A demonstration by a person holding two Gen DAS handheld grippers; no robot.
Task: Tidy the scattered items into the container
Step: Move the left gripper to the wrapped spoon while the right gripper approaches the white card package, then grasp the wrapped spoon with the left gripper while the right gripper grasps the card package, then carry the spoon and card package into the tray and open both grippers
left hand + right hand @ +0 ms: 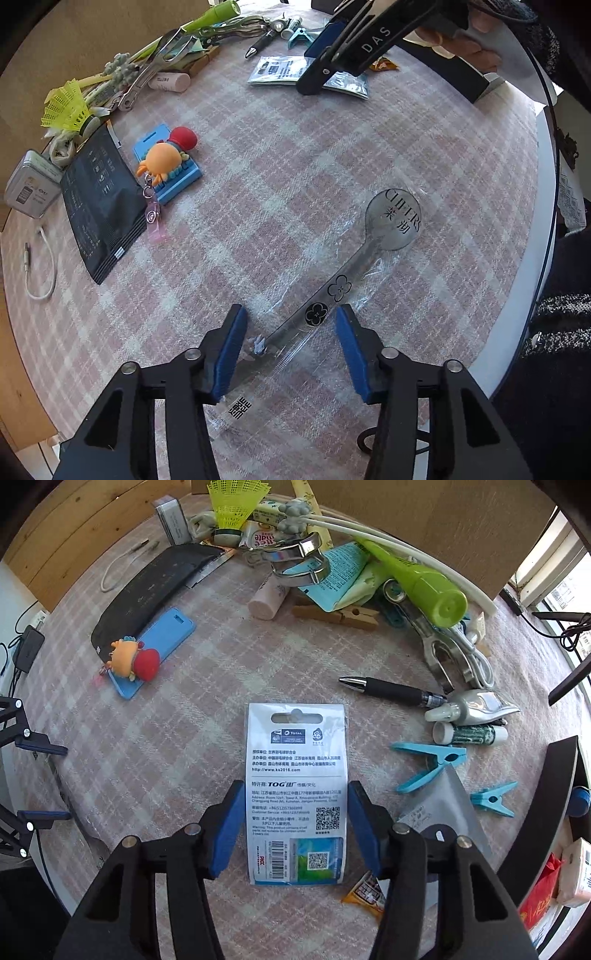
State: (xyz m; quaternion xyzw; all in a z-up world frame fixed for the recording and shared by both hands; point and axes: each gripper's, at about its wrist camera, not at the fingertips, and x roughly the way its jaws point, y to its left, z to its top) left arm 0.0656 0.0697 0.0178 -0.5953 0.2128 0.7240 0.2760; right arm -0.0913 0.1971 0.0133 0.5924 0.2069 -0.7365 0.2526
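A pink plaid cloth (288, 155) covers the round tabletop. In the left wrist view, the left gripper (291, 332) has its jaws released around the handle of a wrapped plastic spoon (369, 251), pads apart from it. In the right wrist view, the right gripper (295, 812) straddles a white packaged card (297, 775), jaws just beside its edges; whether they press I cannot tell.

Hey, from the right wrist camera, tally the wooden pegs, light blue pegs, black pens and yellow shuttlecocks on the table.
wooden peg: 1
light blue pegs: 2
black pen: 1
yellow shuttlecock: 1
Total: 5
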